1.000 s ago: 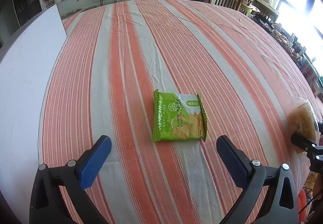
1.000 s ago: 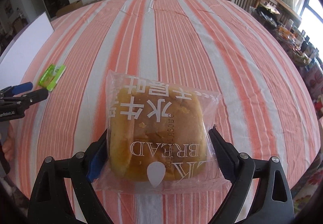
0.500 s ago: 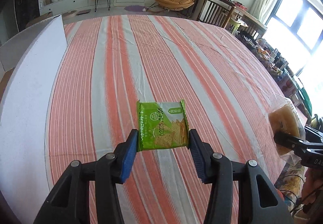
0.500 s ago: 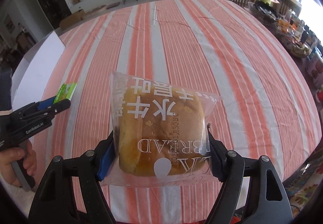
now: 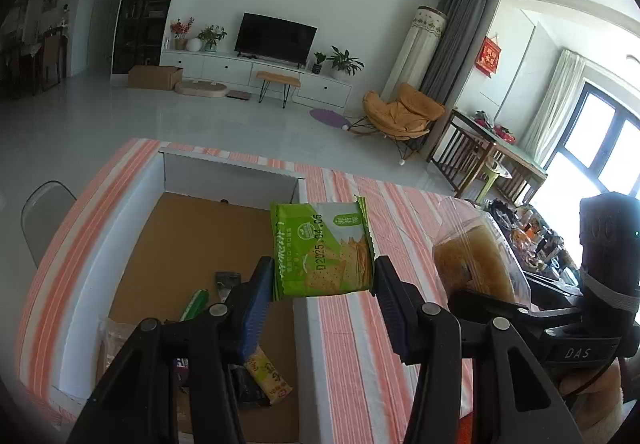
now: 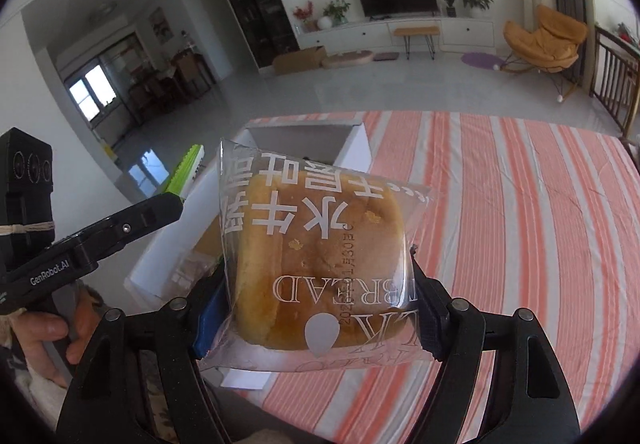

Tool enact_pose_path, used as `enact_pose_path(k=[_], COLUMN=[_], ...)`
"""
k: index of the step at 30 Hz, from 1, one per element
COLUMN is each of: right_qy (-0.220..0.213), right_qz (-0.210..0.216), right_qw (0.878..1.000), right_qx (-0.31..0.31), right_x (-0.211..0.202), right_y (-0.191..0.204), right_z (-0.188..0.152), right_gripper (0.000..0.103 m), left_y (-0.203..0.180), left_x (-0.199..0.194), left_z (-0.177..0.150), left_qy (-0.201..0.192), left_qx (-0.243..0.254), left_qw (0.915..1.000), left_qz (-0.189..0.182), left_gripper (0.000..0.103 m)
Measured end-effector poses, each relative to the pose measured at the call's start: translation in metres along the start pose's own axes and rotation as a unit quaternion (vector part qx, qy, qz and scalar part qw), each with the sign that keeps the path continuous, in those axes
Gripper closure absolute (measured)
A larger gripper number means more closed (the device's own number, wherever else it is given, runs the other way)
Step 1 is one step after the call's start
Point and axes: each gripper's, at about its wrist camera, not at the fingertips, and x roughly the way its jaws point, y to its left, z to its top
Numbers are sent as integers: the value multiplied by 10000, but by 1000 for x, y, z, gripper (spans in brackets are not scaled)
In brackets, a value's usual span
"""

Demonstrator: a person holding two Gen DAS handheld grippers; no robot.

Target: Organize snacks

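Bright living room behind, striped orange-and-white table [image 5: 352,356] below me, and both snacks are up in the air. My left gripper [image 5: 323,286] has its fingers [image 5: 256,300] clamped on the lower edges of the green cracker packet [image 5: 322,250], which stands upright between the blue pads, printed date facing the camera, hanging over the right wall of the open white box [image 5: 120,228]. My right gripper [image 6: 316,308] has its fingers [image 6: 208,304] pressed against the sides of the clear bread bag [image 6: 320,264], a golden bun inside with white lettering across the wrapper; the bag juts up and forward, held above the table just beside the box's near corner [image 6: 360,148]. From the left view I see the bun bag [image 5: 472,264] off to the right of the crackers, near but not touching. Inside the box, on its brown cardboard floor, lie a green stick-shaped pack [image 5: 195,304], a small dark packet [image 5: 227,282], a yellowish wrapped snack [image 5: 268,376] and a pale bag [image 5: 110,340] near the front corner. In the right view a hand [image 6: 52,332] grips the left tool's handle. Farther off I see a television [image 5: 275,38] on a white cabinet and an orange lounge chair [image 5: 400,114].
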Motion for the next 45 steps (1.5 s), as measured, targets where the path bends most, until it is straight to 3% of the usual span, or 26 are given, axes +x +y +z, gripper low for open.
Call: enact_pose_path(k=[4, 6, 7, 9, 12, 21, 27, 32, 38, 42, 45], right_qy=[219, 475, 683, 918, 725, 740, 849, 872, 837, 835, 874], right_qz=[381, 463, 457, 405, 441, 19, -56, -146, -196, -255, -269], right_qw=[9981, 9965, 9955, 9940, 9950, 9946, 9945, 9947, 9947, 9942, 9936], right_qx=[-430, -499, -482, -446, -525, -724, -616, -525, -556, -632, -664], right_x=[52, 86, 101, 123, 126, 124, 123, 116, 109, 109, 111], right_y=[61, 77, 80, 84, 90, 91, 79, 71, 71, 75, 77], right_z=[17, 18, 18, 19, 20, 17, 6, 0, -1, -2, -4], right_gripper=[22, 21, 20, 19, 15, 14, 14, 14, 14, 14, 14], left_y=[69, 93, 104, 121, 130, 102, 73, 68, 64, 72, 78], left_x=[4, 15, 19, 25, 28, 26, 22, 22, 21, 27, 28], left_z=[-13, -24, -33, -46, -56, -55, -59, -62, -65, -66, -69], left_qy=[83, 193, 230, 275, 337, -32, -156, 34, 18, 447, 494], left_qx=[-170, -237, -314, -455, -454, 22, 387, 276, 355, 275, 206], left_qw=[9958, 9912, 9887, 9869, 9874, 9839, 9739, 9737, 9556, 9533, 9513], left_qz=[891, 1288, 1445, 1525, 1480, 1786, 2233, 2260, 2925, 2975, 3036], left_gripper=[52, 37, 21, 15, 15, 2, 1, 1, 1, 1, 1])
